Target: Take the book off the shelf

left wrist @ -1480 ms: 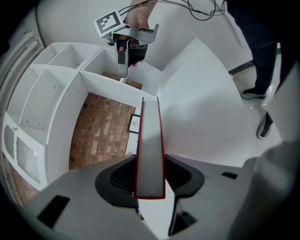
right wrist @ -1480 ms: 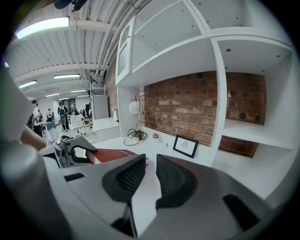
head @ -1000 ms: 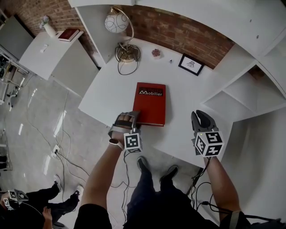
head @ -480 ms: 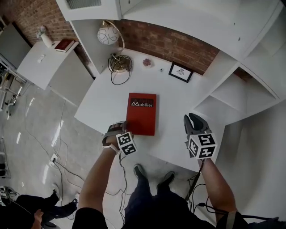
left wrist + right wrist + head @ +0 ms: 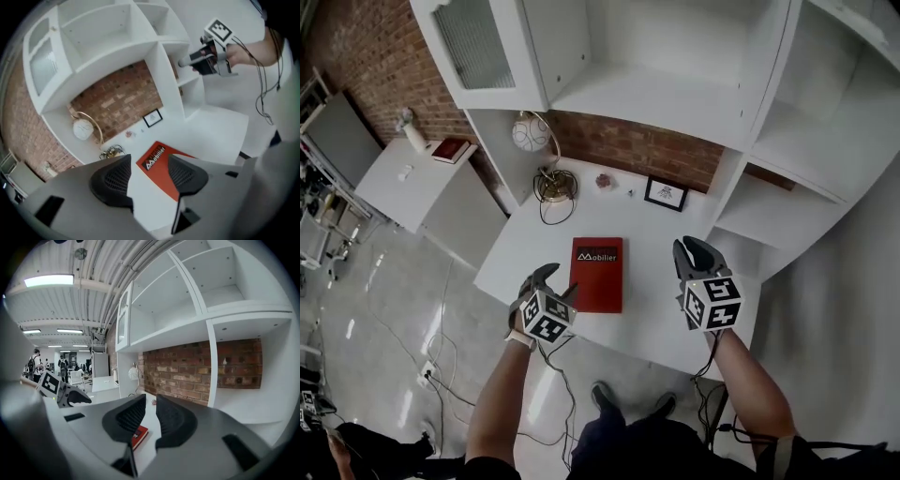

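Both tongs are up off the worktop (image 5: pixel 647 251) now. A second ago your left tongs (image 5: pixel 558 281) sat at the near left corner of the red book (image 5: pixel 596 274); they have since lifted clear of it. Their jaws have just been closing a little, yet they are released, with nothing between them. In the left gripper view the book only shows through the gap, lying well below. Your right tongs (image 5: pixel 692 251) have risen too, at the right of the frame. Their jaws are a narrow slot apart, gripping nothing.

That leaves the book flat on the worktop at the centre of the frame, cover up, between your two hands and touched by neither. The white shelves (image 5: pixel 675 89) across the top of the frame look bare, so I'd judge the book is already off the shelf and set down — the job looks finished, and you're backing away.

Behind the book, toward the brick wall (image 5: pixel 619 145), the worktop carries a globe lamp (image 5: pixel 528 132) at upper left and a small framed picture (image 5: pixel 666 194) right of it. Both stand well apart from the book. A white side cabinet (image 5: pixel 412 183) stands at far left, over a pale glossy floor (image 5: pixel 375 281).
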A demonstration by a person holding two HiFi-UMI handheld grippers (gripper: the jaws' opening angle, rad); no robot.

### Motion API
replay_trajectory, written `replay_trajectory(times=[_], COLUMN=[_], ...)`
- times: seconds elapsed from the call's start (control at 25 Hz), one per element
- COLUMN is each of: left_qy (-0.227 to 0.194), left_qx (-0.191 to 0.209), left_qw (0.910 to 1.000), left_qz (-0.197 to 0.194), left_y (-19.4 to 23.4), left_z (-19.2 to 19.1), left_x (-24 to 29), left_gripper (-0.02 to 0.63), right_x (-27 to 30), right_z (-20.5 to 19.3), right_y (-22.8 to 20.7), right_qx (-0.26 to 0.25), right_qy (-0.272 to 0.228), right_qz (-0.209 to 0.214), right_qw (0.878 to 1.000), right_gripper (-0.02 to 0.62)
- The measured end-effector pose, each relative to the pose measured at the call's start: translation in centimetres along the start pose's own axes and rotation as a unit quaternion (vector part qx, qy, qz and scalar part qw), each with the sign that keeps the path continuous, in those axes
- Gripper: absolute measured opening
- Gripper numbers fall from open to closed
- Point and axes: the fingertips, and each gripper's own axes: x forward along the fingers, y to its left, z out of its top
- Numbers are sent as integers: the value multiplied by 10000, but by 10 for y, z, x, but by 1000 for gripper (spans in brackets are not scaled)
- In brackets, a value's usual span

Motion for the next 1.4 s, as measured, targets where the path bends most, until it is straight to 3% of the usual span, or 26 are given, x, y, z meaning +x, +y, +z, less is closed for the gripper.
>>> replay_trajectory(times=[0.12,0.24,0.36,0.48,0.72,0.96,1.08,1.28,1.4], left_qy=[-897,-1791,-2513,-2927,-3358,-3513,-3468,-3421,-3433], left_qx=[-846,-1574,-1795,-1977,-2027,-2451,-2602,-2454,-2501], left_qw=[9914,9697,9471,9286,9117,8904,8867,8864,8848], left_qz=[444,530,877,1140,1219,1541,1608,1922,1915], left_y=[30,43,56,65,67,68,68,65,62], left_z=[59,111,157,192,242,235,226,222,222], left_x=[-42,-84,-122,-146,-176,-193,-194,-201,-202], left_gripper=[166,116,82,73,72,72,72,72,72], right_x=[-10,-21,-32,-43,-76,-98,-104,-107,-109], right_z=[36,69,99,125,168,177,174,167,166], right_y=[2,7,11,12,14,9,4,-2,-2], right_qx=[10,-50,-117,-109,-291,-246,-243,-241,-297], right_qy=[-400,-789,-1163,-1472,-1943,-2072,-2040,-1961,-1960], right_qz=[-46,-98,-79,42,194,225,174,91,122], right_qw=[9992,9968,9931,9890,9803,9777,9785,9802,9801], right_gripper=[53,26,15,14,14,14,13,9,9])
